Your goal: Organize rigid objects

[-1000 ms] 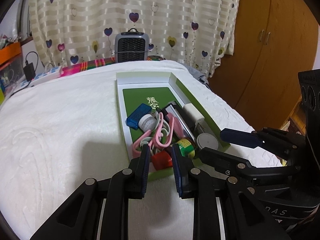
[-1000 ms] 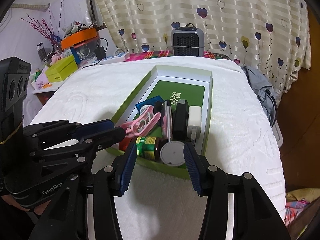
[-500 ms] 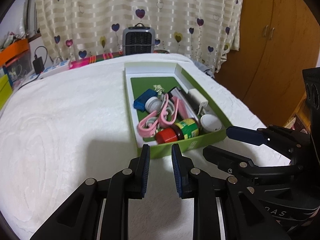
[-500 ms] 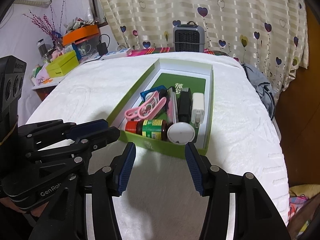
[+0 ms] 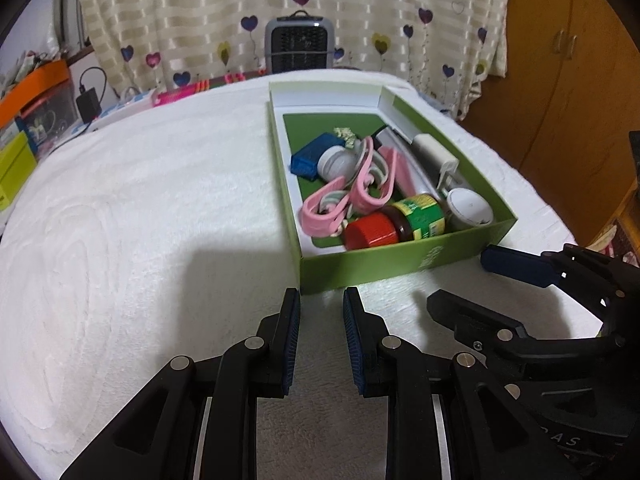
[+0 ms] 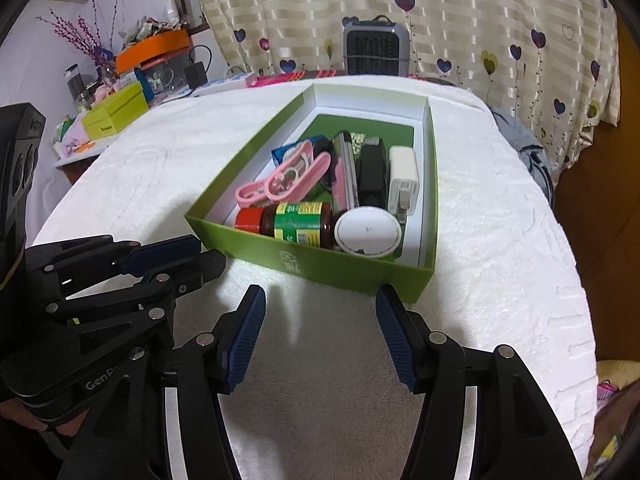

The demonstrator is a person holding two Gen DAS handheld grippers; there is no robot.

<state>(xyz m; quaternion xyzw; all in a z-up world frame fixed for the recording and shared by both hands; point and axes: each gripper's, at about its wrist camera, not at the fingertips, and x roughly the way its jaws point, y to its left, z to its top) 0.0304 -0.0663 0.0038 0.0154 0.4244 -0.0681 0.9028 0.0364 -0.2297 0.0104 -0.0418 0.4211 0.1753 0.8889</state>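
Observation:
A green box (image 5: 384,268) (image 6: 320,264) sits on the white blanket. It holds a red-capped jar (image 5: 396,222) (image 6: 292,222), pink clips (image 5: 352,196) (image 6: 280,180), a white round lid (image 5: 468,208) (image 6: 368,232), a white charger (image 6: 404,180), a black item (image 6: 372,176), a blue item (image 5: 310,156) and a white bottle (image 5: 336,162). My left gripper (image 5: 320,304) is in front of the box's near wall, empty, jaws a narrow gap apart. My right gripper (image 6: 320,304) is open and empty, in front of the box.
A white blanket (image 5: 140,200) covers the bed. A grey heater (image 5: 298,46) (image 6: 376,46) stands behind the box before the curtain. A cluttered side table (image 6: 116,108) is at left. A wooden wardrobe (image 5: 560,80) is at right.
Both grippers have drawn back from the box. The left gripper was over the red-capped jar and now hangs before the near wall.

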